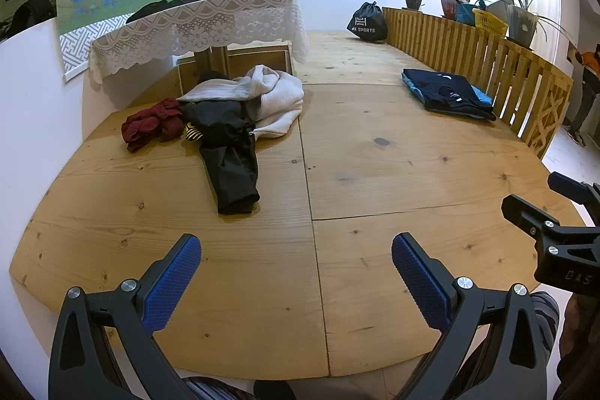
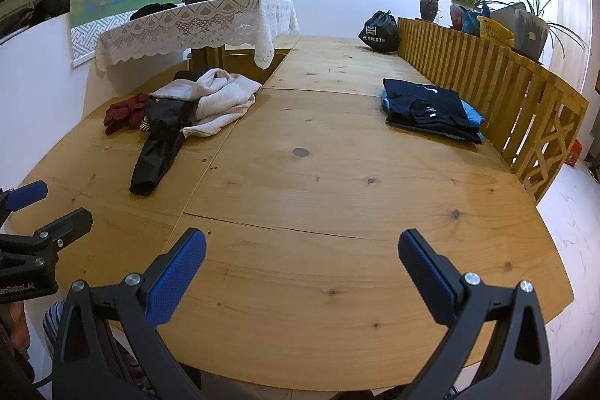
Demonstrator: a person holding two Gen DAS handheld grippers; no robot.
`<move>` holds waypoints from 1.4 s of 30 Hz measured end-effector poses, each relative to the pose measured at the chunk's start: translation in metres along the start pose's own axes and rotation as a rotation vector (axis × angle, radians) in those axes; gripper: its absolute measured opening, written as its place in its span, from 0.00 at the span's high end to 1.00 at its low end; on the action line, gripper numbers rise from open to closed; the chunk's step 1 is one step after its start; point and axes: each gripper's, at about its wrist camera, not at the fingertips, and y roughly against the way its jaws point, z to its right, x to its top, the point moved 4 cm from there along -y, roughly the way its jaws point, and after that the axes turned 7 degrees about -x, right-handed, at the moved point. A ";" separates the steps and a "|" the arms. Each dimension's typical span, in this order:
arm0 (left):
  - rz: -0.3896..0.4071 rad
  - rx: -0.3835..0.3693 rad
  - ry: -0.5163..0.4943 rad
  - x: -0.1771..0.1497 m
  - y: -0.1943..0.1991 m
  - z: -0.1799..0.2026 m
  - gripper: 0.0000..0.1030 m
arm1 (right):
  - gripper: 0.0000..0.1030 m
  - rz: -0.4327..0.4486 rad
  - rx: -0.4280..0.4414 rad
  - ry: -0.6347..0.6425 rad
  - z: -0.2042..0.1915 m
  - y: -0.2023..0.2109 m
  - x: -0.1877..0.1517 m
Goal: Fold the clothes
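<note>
- Left gripper point(image 1: 296, 272) held low over the near edge of the wooden table point(image 1: 375, 182), blue pads spread wide, nothing between them
- Right gripper point(image 2: 302, 268) likewise over the near edge, pads wide apart and empty; seen also at the right border of the left wrist view
- Loose heap of clothes point(image 1: 225, 111) lying on the far left part of the table: a dark red garment point(image 1: 150, 126), a black garment point(image 1: 228, 152) with one end trailing toward the near edge, and a pale grey sweater point(image 1: 270, 96) bunched on top and behind
- Neat folded stack point(image 1: 446, 92) lying far right beside the wooden fence point(image 1: 487, 59), dark navy piece on top, light blue showing beneath
- Bare boards between heap and stack, nothing spread out flat there
- Judged to sit between garments: some pieces lying folded, others crumpled, neither gripper holding cloth
- Next move likely calls for a reach to the heap on the left, well away from both grippers, and a pinch on a single layer only
- Trailing end of the black garment looks the nearest and easiest hold; worth minding the sweater lying over its upper part, which could drag along
- Open middle of the table looks suited for laying a piece flat
</note>
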 end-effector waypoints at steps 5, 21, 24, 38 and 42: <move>0.016 0.006 -0.010 0.000 0.003 0.003 0.00 | 0.00 -0.002 -0.001 -0.001 -0.001 -0.002 -0.003; 0.007 -0.009 0.008 0.001 -0.001 0.002 0.00 | 0.00 -0.015 -0.074 -0.056 0.001 -0.003 -0.001; 0.006 -0.011 0.009 0.001 -0.001 0.003 0.00 | 0.00 -0.016 -0.075 -0.056 0.001 -0.004 0.000; 0.000 -0.008 0.006 0.001 -0.005 0.003 0.00 | 0.00 -0.024 -0.077 -0.053 -0.002 -0.008 -0.001; -0.001 -0.007 0.006 0.001 -0.006 0.004 0.00 | 0.00 -0.028 -0.078 -0.052 -0.002 -0.011 0.000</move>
